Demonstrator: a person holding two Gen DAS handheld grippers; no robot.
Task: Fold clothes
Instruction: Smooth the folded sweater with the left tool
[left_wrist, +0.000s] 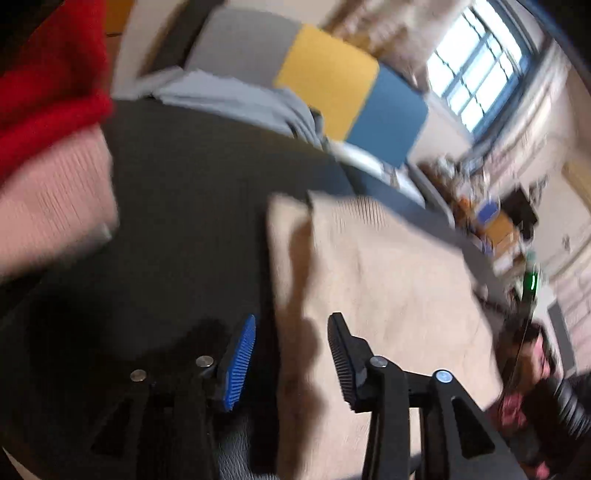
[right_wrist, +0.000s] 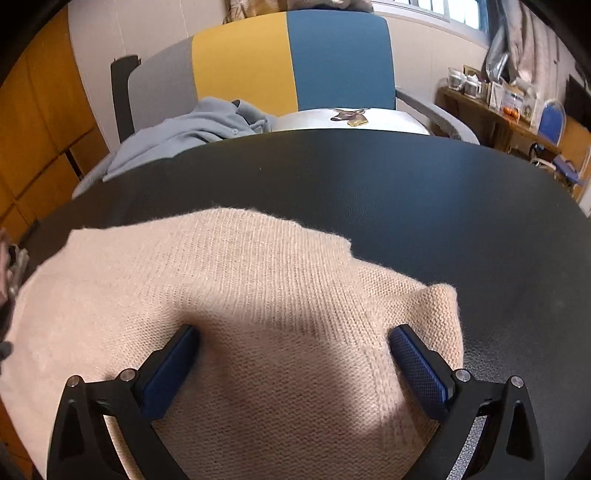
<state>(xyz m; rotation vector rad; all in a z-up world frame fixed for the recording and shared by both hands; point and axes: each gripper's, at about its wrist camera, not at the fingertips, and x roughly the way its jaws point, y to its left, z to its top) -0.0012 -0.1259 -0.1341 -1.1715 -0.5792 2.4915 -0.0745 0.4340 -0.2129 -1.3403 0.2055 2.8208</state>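
So the beige knit sweater (right_wrist: 236, 295) is lying on the dark tabletop (right_wrist: 424, 192), and from the right wrist view it already looks folded in at least once: there's a doubled layer with a seam edge running down toward the near right corner, and the far edge sits pretty neat. I'd guess we're somewhere in the middle of the fold, not the end, since it's still a fairly big flat piece and probably wants another fold to make a compact bundle. The right gripper (right_wrist: 291, 343) is spread wide with its blue pads resting down on the knit, one on each side of a broad patch of fabric, not pinching anything (looks more like it's pressing or smoothing, but that's my read). The left gripper (left_wrist: 291, 332) is also parted, nothing between its fingers, hanging just over the sweater's left edge where it meets the bare tabletop; that view is pretty blurry so I wouldn't swear to the finer details. Off to the left there's a red garment (left_wrist: 51, 74) and a pink ribbed one (left_wrist: 51, 199), so my guess is more clothes are waiting (or those are already done, can't tell). Behind the tabletop there's a light blue garment (right_wrist: 177, 136) slumped on a grey, yellow and blue chair (right_wrist: 288, 59), so likely still a few items left.
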